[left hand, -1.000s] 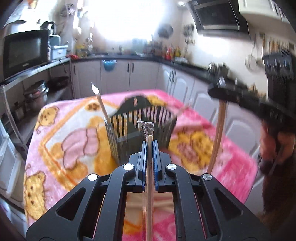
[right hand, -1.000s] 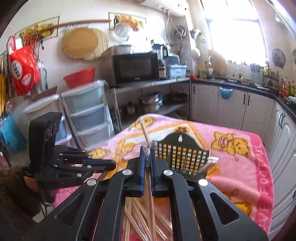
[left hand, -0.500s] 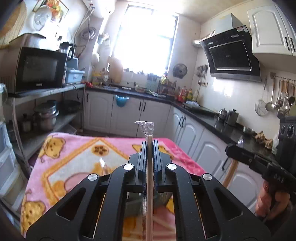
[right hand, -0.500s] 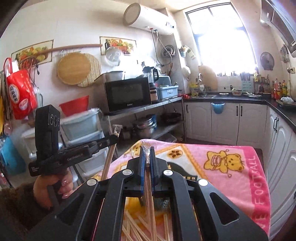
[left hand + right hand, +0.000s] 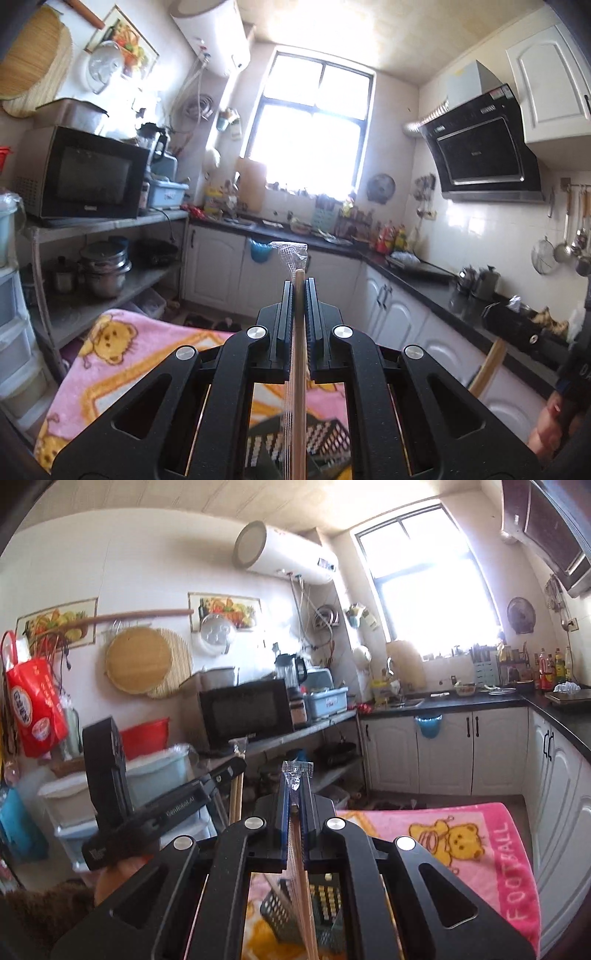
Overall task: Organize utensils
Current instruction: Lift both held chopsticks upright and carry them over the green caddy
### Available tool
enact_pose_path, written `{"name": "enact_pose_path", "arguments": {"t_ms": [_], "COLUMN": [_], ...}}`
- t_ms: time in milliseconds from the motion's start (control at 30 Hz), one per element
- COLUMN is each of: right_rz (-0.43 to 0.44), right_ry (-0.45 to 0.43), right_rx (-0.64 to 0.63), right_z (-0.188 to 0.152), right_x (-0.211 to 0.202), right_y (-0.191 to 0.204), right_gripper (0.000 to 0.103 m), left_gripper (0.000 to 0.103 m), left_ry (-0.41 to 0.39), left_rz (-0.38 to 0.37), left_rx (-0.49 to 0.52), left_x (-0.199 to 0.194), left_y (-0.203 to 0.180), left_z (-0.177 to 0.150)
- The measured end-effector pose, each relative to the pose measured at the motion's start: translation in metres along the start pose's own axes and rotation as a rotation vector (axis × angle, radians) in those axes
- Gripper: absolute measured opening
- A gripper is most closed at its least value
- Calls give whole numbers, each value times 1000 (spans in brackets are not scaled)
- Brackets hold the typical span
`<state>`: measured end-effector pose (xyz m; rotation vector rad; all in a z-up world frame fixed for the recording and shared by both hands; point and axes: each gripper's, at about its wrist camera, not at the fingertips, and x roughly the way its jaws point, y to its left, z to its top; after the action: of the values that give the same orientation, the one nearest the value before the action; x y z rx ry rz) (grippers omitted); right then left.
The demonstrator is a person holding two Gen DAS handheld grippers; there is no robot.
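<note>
- Left gripper [image 5: 299, 291], centre of the left wrist view: jaws closed tight on wrapped chopsticks [image 5: 298, 387], wooden shaft running down the gap to the bottom edge, clear wrapper end poking out past the fingertips.
- Right gripper [image 5: 294, 790], centre of the right wrist view: jaws likewise pinched on a second wrapped pair [image 5: 301, 878], crinkled plastic tip standing above the fingers.
- Black slotted basket [image 5: 321, 439], low centre of the left view beneath the gripper, resting on the pink bear-print blanket [image 5: 122, 354]; seen again at bottom centre of the right view, tilted, below the held pair.
- Left gripper visible too at left of the right view, held by a hand [image 5: 118, 875], chopsticks hanging down from its tip.
- Right edge of the left view: part of the other gripper, a wooden stick slanting below it, fingers of a hand at lower right.
- Background: microwave [image 5: 85, 173] at left, bright window [image 5: 310, 125] upper centre, range hood [image 5: 480, 147] at right.
</note>
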<state>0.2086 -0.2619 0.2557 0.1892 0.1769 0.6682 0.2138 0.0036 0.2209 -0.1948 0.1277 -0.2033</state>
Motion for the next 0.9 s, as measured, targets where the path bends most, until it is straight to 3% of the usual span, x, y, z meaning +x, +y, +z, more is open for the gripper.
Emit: {"name": "enact_pose_path", "arguments": {"t_ms": [233,467,633,900], "right_rz": [-37,-58,-83,-112], "right_ry": [-46,-58,-51,-3], "right_rx": [3,2,-3,14], "right_z": [12,3,-10,-36], "right_x": [21,42,60,81], "right_y": [-18,-28,-36,-47], "right_gripper": [5,5,5,5], "left_gripper": [3,3,3,4], "left_ry": [-61,-90,-89,-57], "left_rz": [83,123,145,118], "left_rx": [15,44,62,33], "left_x": [26,46,57,72], "left_y": [0,2,6,18], "left_z": [-3,-21,-39,-63]}}
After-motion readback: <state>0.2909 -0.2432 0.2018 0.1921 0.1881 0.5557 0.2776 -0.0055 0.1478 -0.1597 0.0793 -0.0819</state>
